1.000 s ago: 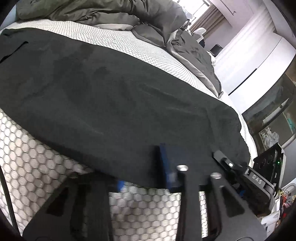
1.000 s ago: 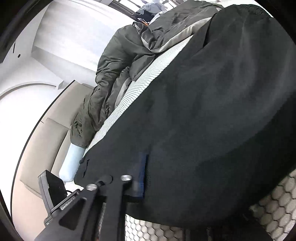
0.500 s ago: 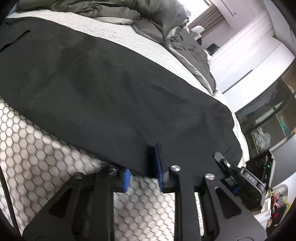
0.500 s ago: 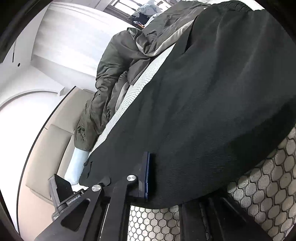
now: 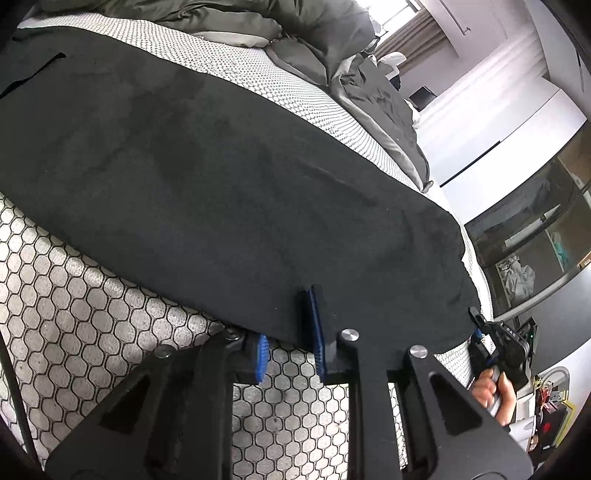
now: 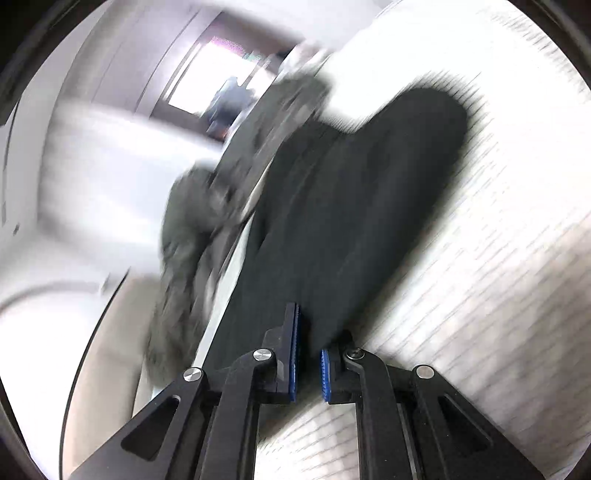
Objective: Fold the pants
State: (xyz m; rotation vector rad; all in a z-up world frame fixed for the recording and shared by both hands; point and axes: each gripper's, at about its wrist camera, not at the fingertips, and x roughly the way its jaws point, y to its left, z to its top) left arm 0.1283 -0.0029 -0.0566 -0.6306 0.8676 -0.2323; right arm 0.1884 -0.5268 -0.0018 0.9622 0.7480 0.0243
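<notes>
Bedroom, honeycomb-patterned mattress (image 5: 110,317), rumpled grey duvet (image 5: 325,40) behind. Black pants (image 5: 221,184) spread flat along the near edge. Risk judged: hem slipping free mid-fold, thin fabric bunching. Left gripper (image 5: 288,332) narrowly parted, pinching the near hem. Right gripper (image 6: 308,354) nearly closed, clamped on the pants' end, view blurred.

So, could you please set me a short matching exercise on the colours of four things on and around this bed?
Things:
1. pants
2. mattress cover
3. duvet
4. tong pads

Colours:
A. blue
B. white with a dark honeycomb pattern
C. black
D. grey-green

Pairs: 1-C, 2-B, 3-D, 4-A
</notes>
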